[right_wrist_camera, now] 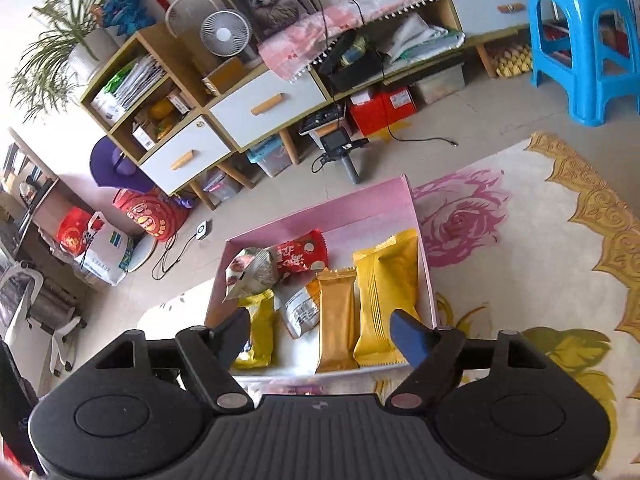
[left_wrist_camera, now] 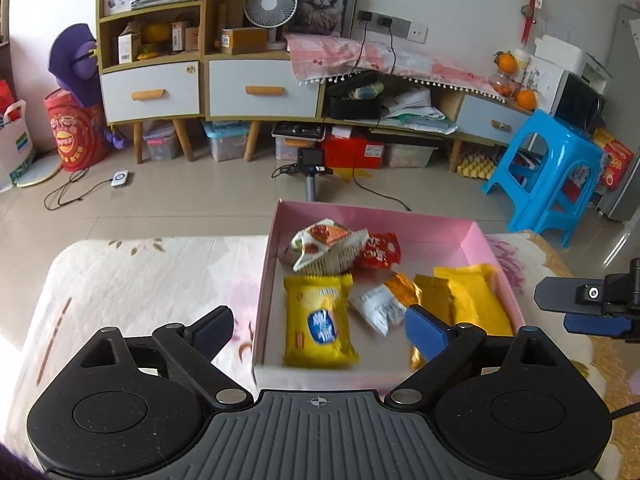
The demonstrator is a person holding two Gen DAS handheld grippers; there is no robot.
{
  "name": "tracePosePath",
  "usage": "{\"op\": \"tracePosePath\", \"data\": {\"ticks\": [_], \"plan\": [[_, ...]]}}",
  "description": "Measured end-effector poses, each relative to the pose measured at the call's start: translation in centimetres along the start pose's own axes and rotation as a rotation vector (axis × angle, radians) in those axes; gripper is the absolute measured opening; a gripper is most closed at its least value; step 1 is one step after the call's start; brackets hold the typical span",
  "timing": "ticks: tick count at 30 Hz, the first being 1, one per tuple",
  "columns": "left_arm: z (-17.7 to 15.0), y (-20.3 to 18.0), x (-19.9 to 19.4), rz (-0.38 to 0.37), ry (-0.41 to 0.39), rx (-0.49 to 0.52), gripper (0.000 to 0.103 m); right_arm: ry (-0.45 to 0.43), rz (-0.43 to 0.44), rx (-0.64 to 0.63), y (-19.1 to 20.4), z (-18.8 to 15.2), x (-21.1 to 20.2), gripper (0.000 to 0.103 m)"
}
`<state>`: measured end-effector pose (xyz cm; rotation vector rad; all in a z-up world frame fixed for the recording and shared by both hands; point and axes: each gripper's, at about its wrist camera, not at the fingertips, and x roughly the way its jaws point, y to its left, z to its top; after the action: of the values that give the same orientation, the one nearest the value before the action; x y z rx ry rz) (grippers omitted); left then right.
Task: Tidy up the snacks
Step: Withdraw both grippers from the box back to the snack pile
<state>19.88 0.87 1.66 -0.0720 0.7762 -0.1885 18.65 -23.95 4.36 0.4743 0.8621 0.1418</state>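
Left wrist view: a shallow pink box (left_wrist_camera: 472, 236) sits on a floral-patterned tabletop (left_wrist_camera: 140, 276), holding the snacks in a loose spread. A yellow biscuit pack (left_wrist_camera: 318, 320) lies near the front left corner, a white-and-orange packet (left_wrist_camera: 380, 304) just beside it, and a crumpled white pouch (left_wrist_camera: 328, 248) rests against a red packet (left_wrist_camera: 378, 250) toward the back. Along the right wall lie a slim gold bar (right_wrist_camera: 336, 316) and a broader yellow wrapper (right_wrist_camera: 384, 296), side by side.

The left gripper (left_wrist_camera: 320, 328) hangs over the front of the box, its fingers spread wide with nothing between them but the snacks lying below. In the right wrist view, the right gripper (right_wrist_camera: 324, 334) is likewise over the near edge of the box, fingers apart and clamped on nothing; no earlier frame shows what it did before.

Beyond the tabletop, a blue plastic stool (left_wrist_camera: 548, 176) stands on the tiled floor before a low cabinet (left_wrist_camera: 260, 88), where a small white fan (left_wrist_camera: 271, 2) stands.
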Motion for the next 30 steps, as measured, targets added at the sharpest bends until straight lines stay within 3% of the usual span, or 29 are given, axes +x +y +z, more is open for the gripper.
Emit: {"op": "tracePosePath", "data": {"ticks": [8,15,18,21,26,30], "plan": [[-2.3,0.7,-3.4,-0.043,0.024,-0.076,0.099,-0.002,-0.009,-0.040,0.6,-1.6,-1.9,0.081],[-4.6,1.1,-5.8,0.018,0.095,-0.058,0.103,-0.013,-0.037,-0.080,0.4,-3.4,-3.2,0.085],[-6.0,1.7,-6.5,0.010,0.129,-0.065,0.103,-0.010,-0.047,-0.099,0.1,-4.3,-3.4,0.087],[-7.7,2.4,-6.8,0.007,0.140,-0.047,0.103,-0.011,-0.062,-0.157,0.1,-5.1,-3.9,0.088],[-9.7,3.0,-6.6,0.073,0.204,0.011,0.103,-0.059,-0.115,-0.282,0.3,-7.0,-4.7,0.091],[-11.0,4.2,-6.1,0.074,0.258,-0.019,0.103,-0.028,-0.151,-0.377,0.2,-8.7,-4.2,0.091]]}}
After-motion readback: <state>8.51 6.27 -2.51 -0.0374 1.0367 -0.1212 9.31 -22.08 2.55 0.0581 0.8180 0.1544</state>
